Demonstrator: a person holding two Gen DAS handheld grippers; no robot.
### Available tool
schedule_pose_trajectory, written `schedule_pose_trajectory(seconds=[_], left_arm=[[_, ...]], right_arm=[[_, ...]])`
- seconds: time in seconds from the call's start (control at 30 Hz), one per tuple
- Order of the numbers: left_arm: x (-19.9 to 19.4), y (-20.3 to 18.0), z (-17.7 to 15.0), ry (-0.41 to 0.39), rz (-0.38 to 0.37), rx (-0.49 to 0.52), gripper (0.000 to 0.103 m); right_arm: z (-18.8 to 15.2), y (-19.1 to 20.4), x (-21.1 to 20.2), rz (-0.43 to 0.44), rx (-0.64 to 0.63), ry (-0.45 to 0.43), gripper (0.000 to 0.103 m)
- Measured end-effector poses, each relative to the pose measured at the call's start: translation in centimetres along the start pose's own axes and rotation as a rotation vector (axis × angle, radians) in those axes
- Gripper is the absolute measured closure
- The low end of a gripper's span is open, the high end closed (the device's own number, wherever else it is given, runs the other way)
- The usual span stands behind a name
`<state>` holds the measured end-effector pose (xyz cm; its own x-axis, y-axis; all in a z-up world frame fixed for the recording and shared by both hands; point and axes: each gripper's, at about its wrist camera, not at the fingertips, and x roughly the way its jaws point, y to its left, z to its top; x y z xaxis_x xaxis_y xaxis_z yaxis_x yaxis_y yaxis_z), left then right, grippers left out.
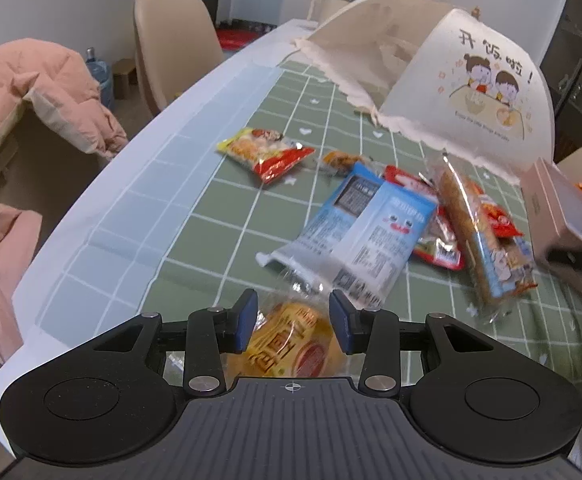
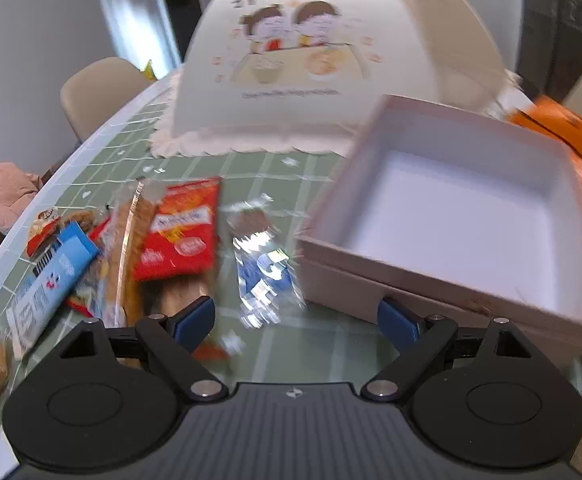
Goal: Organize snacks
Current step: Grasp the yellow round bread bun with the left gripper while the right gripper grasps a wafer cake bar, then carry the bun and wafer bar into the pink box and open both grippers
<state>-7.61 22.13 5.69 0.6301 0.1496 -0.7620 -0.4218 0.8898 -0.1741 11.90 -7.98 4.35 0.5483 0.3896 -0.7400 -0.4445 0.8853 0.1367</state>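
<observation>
Yellow bun point(image 1: 291, 344) sat between our left tongs point(image 1: 293, 322), pads beside it, but we could not tell if they pinched it. Our right tongs point(image 2: 295, 322) were spread wide with nothing in them, low over the cloth point(image 2: 303, 344). Snacks point(image 1: 371, 224) lay loose in a pile further on. Beside them, the white box point(image 2: 431, 280) waited empty, likely so we could drop snacks in. Farthest stood the food cover point(image 2: 291, 60).

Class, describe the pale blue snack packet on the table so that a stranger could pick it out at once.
Start at the white dome food cover on the green checked tablecloth. In front of it lies a heap of snacks; the pale blue packet lies at its near edge. Alone among red and orange wrappers, it is pale blue with a printed cartoon face.
</observation>
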Motion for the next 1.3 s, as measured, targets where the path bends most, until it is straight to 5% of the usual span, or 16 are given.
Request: schedule_pose_trajectory(seconds=[0.2,0.37,0.43,0.6,0.77,0.93,1.0,1.1,1.3], left_arm=[[0.0,0.0,-0.6,0.042,-0.04,0.02,0.058],[-0.3,0.1,-0.9,0.057,-0.057,-0.014,0.058],[-0.3,-0.1,-1.0,0.062,-0.07,-0.046,0.058],[-1.0,-0.6,-0.4,0.063,-0.198,-0.089,0.059],[-2.6,-0.1,0.2,0.051,-0.065,-0.021,0.059],[-1.0,-2.6,-1.0,0.157,-0.07,0.142,0.058],[-0.4,-4.7,-1.8,0.155,-0.047,0.267,0.043],[0.5,-7.0,-2.8,0.177,-0.011,0.388,0.037],[1.6,-6.1,-2.1,0.183,-0.043,0.313,0.035]], right_arm=[[1.5,4.7,4.3,0.025,-0.06,-0.021,0.02],[0.7,6.5,4.6,0.074,-0.096,0.03,0.064],[-0.7,7.1,3.5,0.087,-0.163,0.057,0.067],[-4.3,5.6,-0.2,0.083,-0.211,0.096,0.068],[-6.6,1.4,-3.2,-0.01,-0.144,0.104,0.068],[-8.0,-0.8,-4.7,-0.049,-0.106,0.098,0.067],[-8.4,-0.9,-5.2,-0.054,-0.105,0.098,0.065],[-8.7,-0.4,-5.6,-0.059,-0.117,0.091,0.058],[-9.3,0.4,-6.3,-0.096,-0.16,0.069,0.041]])
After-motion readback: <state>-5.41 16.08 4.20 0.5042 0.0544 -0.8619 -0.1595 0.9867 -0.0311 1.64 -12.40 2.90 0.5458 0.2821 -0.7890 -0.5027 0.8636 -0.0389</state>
